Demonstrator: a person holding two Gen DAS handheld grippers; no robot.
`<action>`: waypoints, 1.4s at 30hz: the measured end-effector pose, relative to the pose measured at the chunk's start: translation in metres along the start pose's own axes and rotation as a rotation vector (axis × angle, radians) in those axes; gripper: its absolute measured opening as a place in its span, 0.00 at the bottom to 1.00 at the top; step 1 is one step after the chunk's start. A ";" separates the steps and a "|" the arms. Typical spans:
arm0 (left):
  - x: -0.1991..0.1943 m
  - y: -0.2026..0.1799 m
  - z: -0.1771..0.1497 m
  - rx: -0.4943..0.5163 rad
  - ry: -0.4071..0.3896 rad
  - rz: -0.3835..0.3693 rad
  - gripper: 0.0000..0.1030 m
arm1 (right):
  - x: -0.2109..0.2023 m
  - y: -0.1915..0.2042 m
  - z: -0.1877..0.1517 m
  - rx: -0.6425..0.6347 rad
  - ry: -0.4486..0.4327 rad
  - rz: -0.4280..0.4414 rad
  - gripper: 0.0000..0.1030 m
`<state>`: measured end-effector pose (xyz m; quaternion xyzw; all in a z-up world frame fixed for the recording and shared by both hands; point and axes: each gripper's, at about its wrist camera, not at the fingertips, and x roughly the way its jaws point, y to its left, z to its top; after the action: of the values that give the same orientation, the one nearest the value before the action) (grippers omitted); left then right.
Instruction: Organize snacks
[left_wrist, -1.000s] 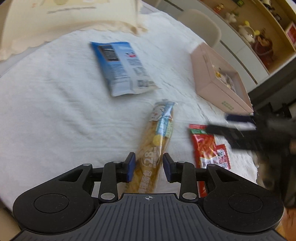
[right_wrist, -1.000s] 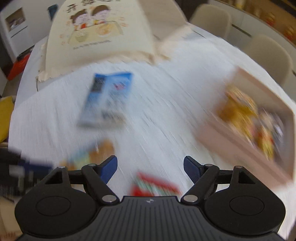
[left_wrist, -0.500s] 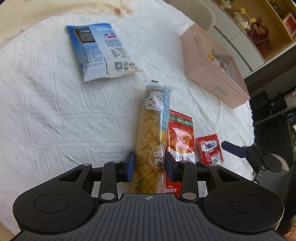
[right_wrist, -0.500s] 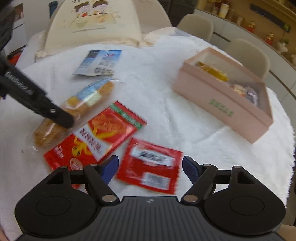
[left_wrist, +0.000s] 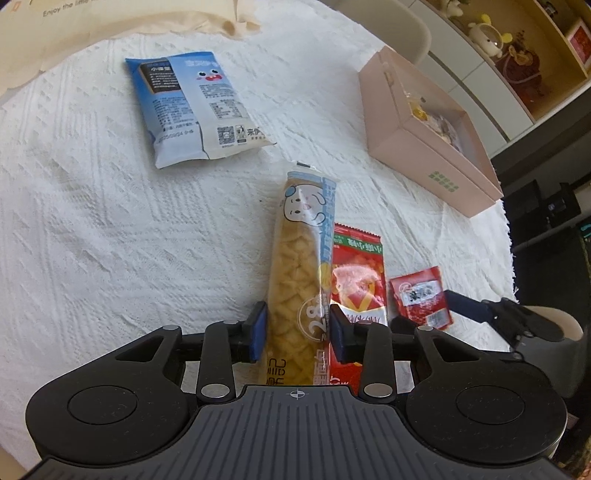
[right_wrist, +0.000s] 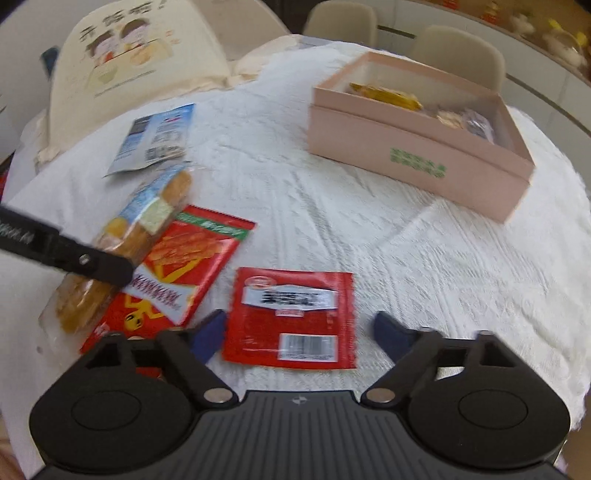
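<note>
A long yellow snack tube (left_wrist: 295, 280) lay beside a large red packet (left_wrist: 356, 273), a small red sachet (right_wrist: 291, 317) and a blue bag (left_wrist: 192, 107).

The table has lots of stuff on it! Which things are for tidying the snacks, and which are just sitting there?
For the job:
long yellow pack
big red pack
small red pack
blue pack
pink box

Just there:
food cover
chairs
shelf toys

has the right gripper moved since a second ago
Yes. The right gripper has come down toward the small red sachet, which now lies between its closing jaws; the pink cardboard box sits farther off.
</note>
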<state>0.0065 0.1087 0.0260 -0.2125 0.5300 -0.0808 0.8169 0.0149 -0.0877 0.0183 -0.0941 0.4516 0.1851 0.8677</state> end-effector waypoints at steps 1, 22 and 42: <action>0.000 0.000 0.000 -0.005 0.002 0.002 0.37 | -0.004 0.000 0.001 -0.008 -0.001 0.001 0.63; -0.079 -0.135 0.084 0.298 -0.209 -0.255 0.33 | -0.104 -0.064 0.011 0.040 -0.198 -0.053 0.49; -0.014 -0.073 0.126 0.092 -0.188 -0.233 0.36 | -0.143 -0.125 0.137 0.146 -0.334 -0.067 0.53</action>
<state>0.1210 0.0813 0.1129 -0.2415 0.4185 -0.1788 0.8571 0.0937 -0.1908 0.2137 -0.0139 0.3101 0.1359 0.9408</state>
